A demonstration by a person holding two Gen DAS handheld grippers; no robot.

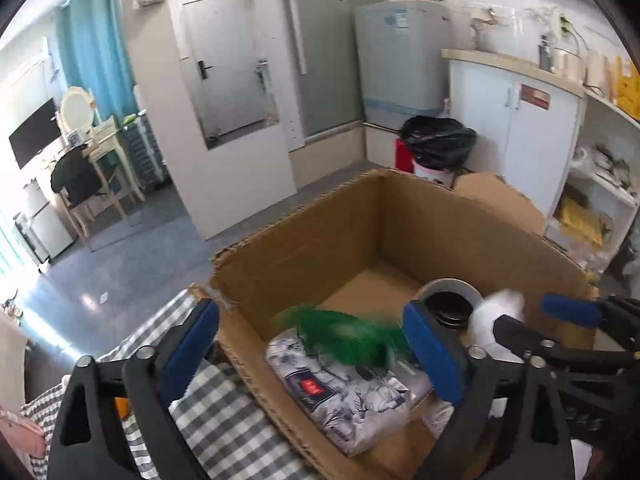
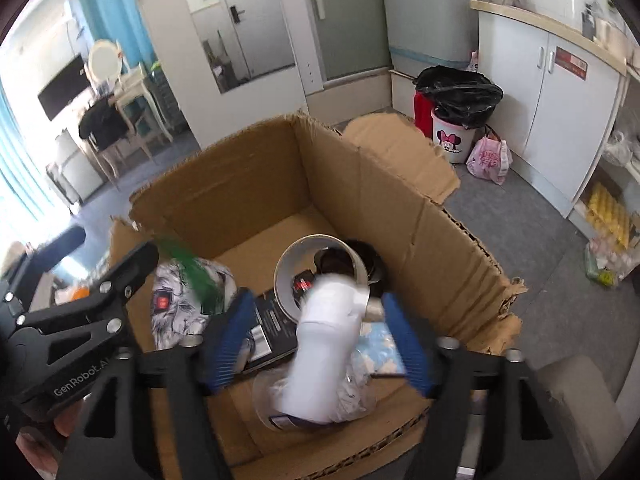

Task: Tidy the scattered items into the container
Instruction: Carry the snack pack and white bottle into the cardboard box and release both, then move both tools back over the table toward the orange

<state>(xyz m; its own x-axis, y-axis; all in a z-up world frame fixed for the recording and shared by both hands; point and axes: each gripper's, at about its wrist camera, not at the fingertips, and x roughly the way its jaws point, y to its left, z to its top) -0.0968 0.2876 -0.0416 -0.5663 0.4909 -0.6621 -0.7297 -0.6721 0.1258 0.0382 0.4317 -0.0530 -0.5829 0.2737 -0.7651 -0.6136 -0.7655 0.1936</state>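
Observation:
An open cardboard box (image 1: 312, 240) (image 2: 240, 184) stands on a checked cloth. Inside it lie a flowered fabric pack (image 1: 344, 396) (image 2: 180, 300), a tape roll (image 1: 448, 292) (image 2: 316, 252), a dark flat package (image 2: 272, 328) and a light blue pack (image 2: 380, 348). My left gripper (image 1: 316, 352) is open over the box's near left corner; a blurred green feathery item (image 1: 348, 332) (image 2: 192, 272) lies loose between its fingers, above the fabric pack. My right gripper (image 2: 320, 344) is open over the box; a blurred white bottle (image 2: 324, 344) (image 1: 496, 320) sits between its fingers, not gripped.
The checked cloth (image 1: 216, 412) covers the surface under the box. A torn flap (image 2: 396, 152) hangs off the box's far side. A bin with a black bag (image 2: 460, 100) and a pink bag (image 2: 490, 160) stand on the floor by white cabinets (image 2: 560, 100).

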